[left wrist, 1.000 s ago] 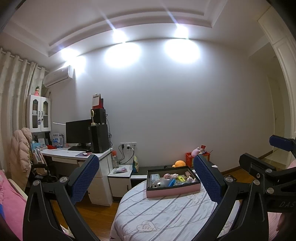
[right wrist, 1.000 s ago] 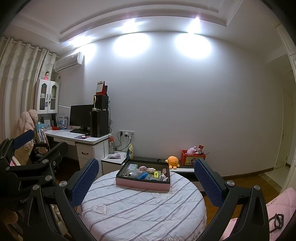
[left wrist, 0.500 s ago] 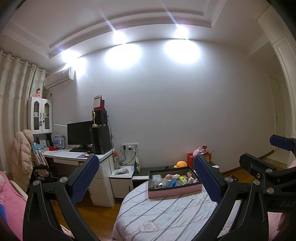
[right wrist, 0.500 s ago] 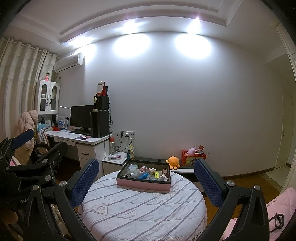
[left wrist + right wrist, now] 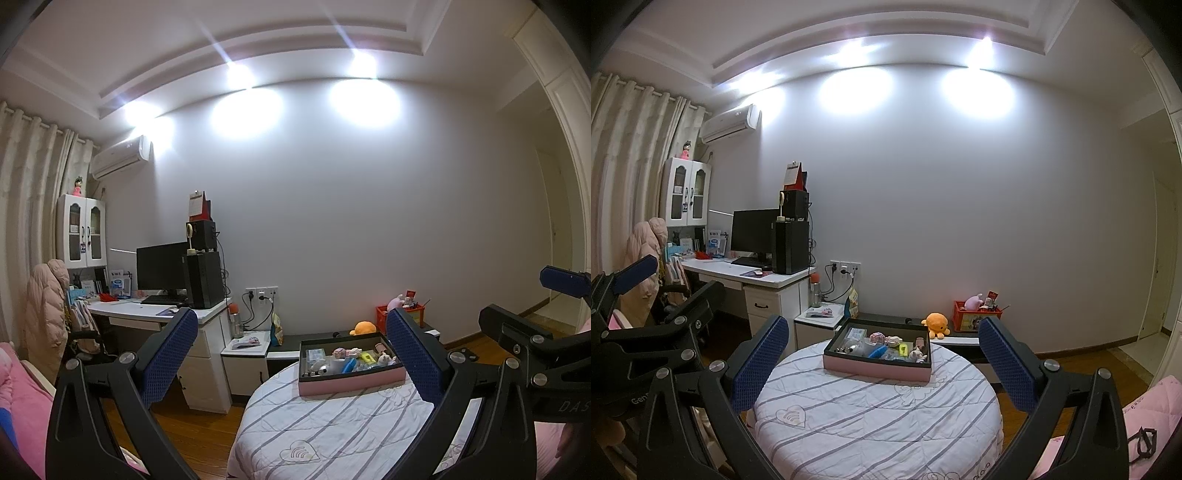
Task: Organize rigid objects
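Note:
A pink-sided box [image 5: 352, 380] [image 5: 875, 367] with a dark inside sits at the far side of a round table [image 5: 879, 417] [image 5: 332, 424] covered in a white striped quilt. It holds several small items: toys, a blue piece, a yellow piece. My left gripper [image 5: 291, 354] is open and empty, well short of the box. My right gripper [image 5: 882, 354] is open and empty, also short of the box. The right gripper also shows at the right edge of the left wrist view [image 5: 532, 343]; the left gripper shows at the left edge of the right wrist view [image 5: 650, 314].
A white desk [image 5: 753, 275] with a monitor and black tower stands at the left, a small white nightstand [image 5: 816, 319] beside it. An orange plush [image 5: 936, 324] and a red crate [image 5: 977, 319] sit on a low shelf behind the table. Pink bedding [image 5: 22, 402] lies at left.
Both views have shifted slightly; the box and table sit a little lower and to the right in the left wrist view. Both grippers stay open.

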The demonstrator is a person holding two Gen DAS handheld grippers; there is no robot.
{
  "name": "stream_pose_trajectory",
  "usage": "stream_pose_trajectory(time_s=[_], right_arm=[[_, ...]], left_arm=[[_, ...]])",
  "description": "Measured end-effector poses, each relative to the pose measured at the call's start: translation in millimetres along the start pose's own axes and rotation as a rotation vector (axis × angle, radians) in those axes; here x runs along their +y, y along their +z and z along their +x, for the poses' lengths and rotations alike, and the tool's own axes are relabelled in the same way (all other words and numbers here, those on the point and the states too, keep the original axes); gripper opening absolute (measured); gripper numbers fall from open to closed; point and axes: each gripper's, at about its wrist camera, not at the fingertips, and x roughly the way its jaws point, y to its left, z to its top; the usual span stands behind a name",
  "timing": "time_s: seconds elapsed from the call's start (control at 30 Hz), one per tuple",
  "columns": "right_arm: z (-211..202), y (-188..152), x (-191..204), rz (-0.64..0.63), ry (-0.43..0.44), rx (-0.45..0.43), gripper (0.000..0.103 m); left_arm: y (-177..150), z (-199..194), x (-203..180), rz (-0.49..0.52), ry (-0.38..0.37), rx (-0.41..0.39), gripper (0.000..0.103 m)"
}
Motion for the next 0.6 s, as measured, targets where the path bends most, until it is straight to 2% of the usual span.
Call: stream_pose_trajectory(time_s=[0.6], right_arm=[[0.2,2.5,-1.2,0.0,0.002,-0.01,0.103]], left_arm=[[2.1,1.5,-1.0,0.01,0.006,0.003,0.103]])
